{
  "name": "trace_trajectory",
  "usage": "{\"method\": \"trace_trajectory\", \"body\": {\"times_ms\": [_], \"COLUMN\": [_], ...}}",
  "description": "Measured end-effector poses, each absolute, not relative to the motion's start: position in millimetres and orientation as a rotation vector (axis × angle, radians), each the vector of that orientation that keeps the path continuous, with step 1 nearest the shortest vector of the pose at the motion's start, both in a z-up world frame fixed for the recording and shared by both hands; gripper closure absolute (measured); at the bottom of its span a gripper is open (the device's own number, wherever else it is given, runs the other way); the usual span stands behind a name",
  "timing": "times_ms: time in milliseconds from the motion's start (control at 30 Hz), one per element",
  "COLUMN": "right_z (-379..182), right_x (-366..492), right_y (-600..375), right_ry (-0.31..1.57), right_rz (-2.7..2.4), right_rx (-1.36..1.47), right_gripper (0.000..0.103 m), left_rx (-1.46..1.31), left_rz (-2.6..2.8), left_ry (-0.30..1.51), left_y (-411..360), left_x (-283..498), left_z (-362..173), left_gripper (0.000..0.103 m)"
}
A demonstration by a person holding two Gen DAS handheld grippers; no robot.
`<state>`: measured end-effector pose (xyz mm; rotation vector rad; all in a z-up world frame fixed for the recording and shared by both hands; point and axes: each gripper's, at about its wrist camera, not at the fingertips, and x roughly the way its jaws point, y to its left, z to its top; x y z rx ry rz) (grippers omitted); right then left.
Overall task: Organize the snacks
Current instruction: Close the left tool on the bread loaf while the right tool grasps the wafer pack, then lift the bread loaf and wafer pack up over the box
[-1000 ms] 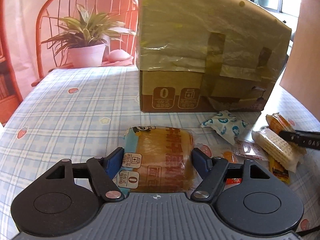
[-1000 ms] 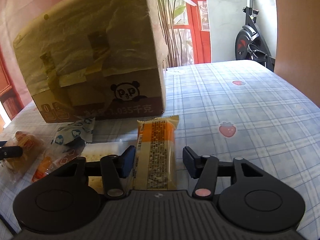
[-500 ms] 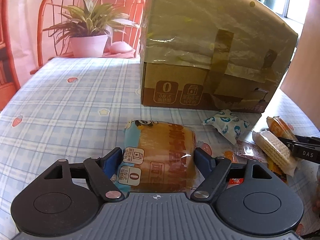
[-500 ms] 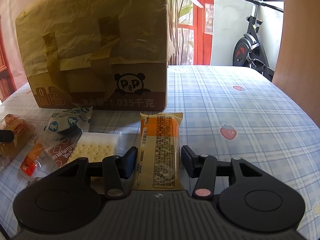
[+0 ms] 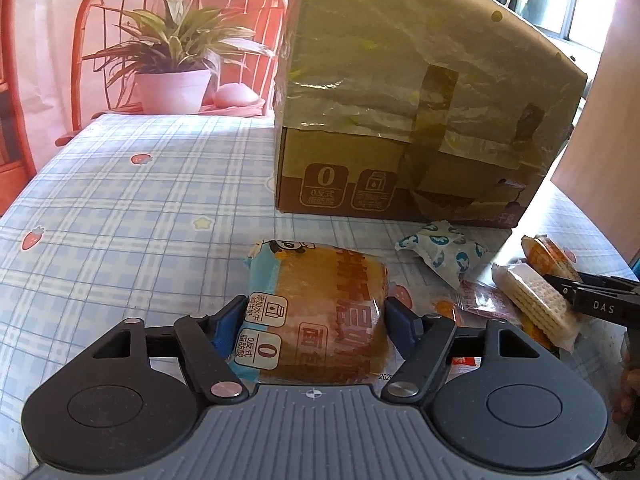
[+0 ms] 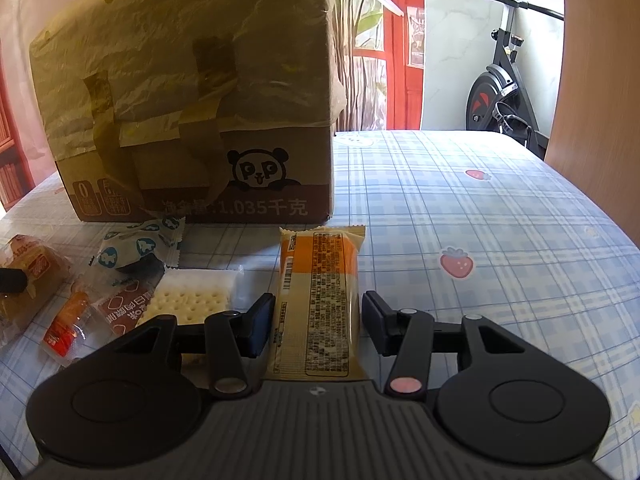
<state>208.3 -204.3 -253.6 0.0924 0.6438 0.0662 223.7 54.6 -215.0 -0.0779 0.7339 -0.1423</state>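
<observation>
Six wrapped snacks are showing on the blue-checked strawberry-print tablecloth (image 5: 120,208), plus one box.

1. Clear-and-blue wrapped layered bread (image 5: 316,312) is lying flat between the left gripper (image 5: 314,320) fingers; blue pads are sitting at both its sides, apparently touching. Jaws are standing at medium width around it, and it is resting on the cloth.
2. Orange-and-cream rectangular snack bar packet (image 6: 318,300), label side up, is lying lengthwise between the right gripper (image 6: 316,320) fingers. Left pad is sitting just beside its edge, right pad is standing slightly apart. Jaws are open, nothing clamped.
3. Square pale cracker pack in clear wrap (image 6: 192,300) is lying just left of the bar, partly behind the right gripper's left finger.
4. White pillow packet with blue animal prints (image 6: 140,246) is sitting near the box base.
5. Brown-red clear sachet (image 6: 124,310) is overlapping the cracker pack's left side.
6. Small orange-red sachet (image 6: 66,326) is lying beside that one.

Tall cardboard box with panda print, taped over with crinkled yellowish film (image 6: 192,112), is standing upright behind all the snacks, blocking the view beyond.

Further out: a pink potted plant (image 5: 172,68) is sitting on a red wire chair (image 5: 100,8) behind the table; a black exercise bike (image 6: 500,92) is standing at the far right.
</observation>
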Motion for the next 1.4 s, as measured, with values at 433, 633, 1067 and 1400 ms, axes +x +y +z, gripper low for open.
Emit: {"method": "trace_trajectory", "body": {"times_ms": [433, 633, 1067, 1400], "right_z": [-253.8, -253.5, -245.2, -212.5], "right_x": [206.0, 205.4, 196.4, 187.0], "right_y": [-210.4, -206.9, -215.5, -222.5], "right_ry": [0.627, 0.626, 0.587, 0.5], "right_rz": [0.068, 0.065, 0.06, 0.064], "right_rx": [0.141, 0.117, 0.147, 0.128], "right_gripper": [0.061, 0.062, 0.063, 0.063], "left_rx": [-0.111, -0.104, -0.113, -0.119], "left_rz": [-0.136, -0.143, -0.146, -0.17], "left_ry": [0.707, 0.686, 0.61, 0.551], "left_y": [57.1, 55.9, 59.6, 54.7], "left_x": [218.5, 215.7, 205.9, 204.8], "left_z": [-205.3, -199.5, -179.0, -159.2], "left_gripper": [0.028, 0.028, 0.029, 0.029]}}
